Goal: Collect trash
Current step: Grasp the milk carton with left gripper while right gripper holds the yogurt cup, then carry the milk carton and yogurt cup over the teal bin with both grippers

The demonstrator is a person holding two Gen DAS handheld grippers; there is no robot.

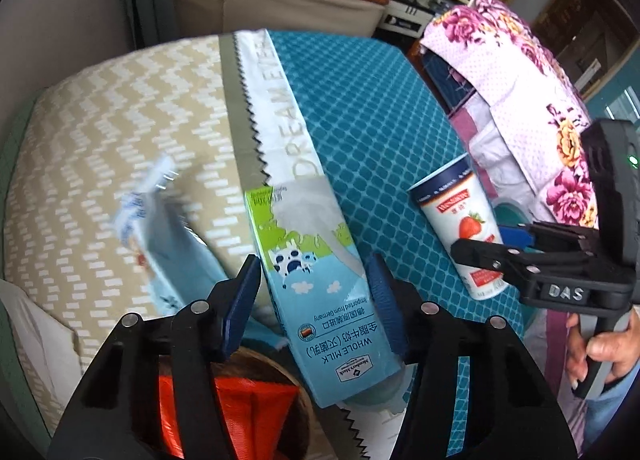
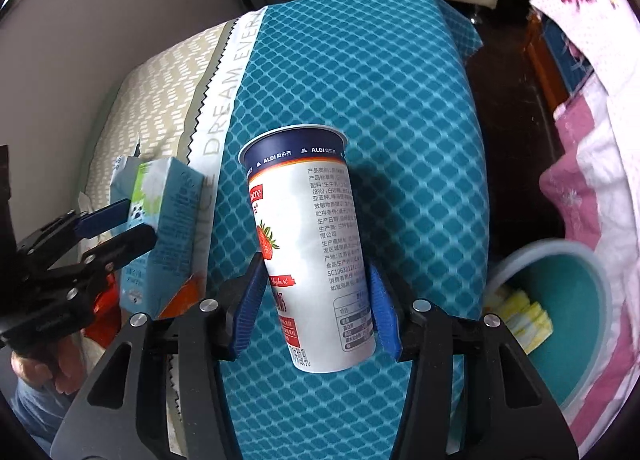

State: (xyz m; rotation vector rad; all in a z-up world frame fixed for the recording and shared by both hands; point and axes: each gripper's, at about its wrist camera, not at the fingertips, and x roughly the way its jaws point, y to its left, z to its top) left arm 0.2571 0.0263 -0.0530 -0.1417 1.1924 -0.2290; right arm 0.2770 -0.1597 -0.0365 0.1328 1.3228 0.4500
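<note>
A blue and green whole-milk carton (image 1: 320, 324) stands tilted between the blue pads of my left gripper (image 1: 314, 300), and both pads press on its sides. The right wrist view shows the same carton (image 2: 172, 227) held off the bedding by the left gripper (image 2: 140, 219). A white strawberry yoghurt cup (image 2: 320, 244) with a dark blue rim sits between the pads of my right gripper (image 2: 316, 308), which is shut on it above the teal cushion (image 2: 400, 99). From the left wrist view, the cup (image 1: 456, 219) hangs in the right gripper (image 1: 480, 242).
A second, blurred light-blue carton (image 1: 160, 244) lies on the beige chevron pillow (image 1: 100, 139). A woven basket (image 1: 296, 392) with an orange bag sits below my left gripper. A teal bin (image 2: 580, 340) holding yellow-white packets stands at the right, beside floral cloth (image 1: 520, 79).
</note>
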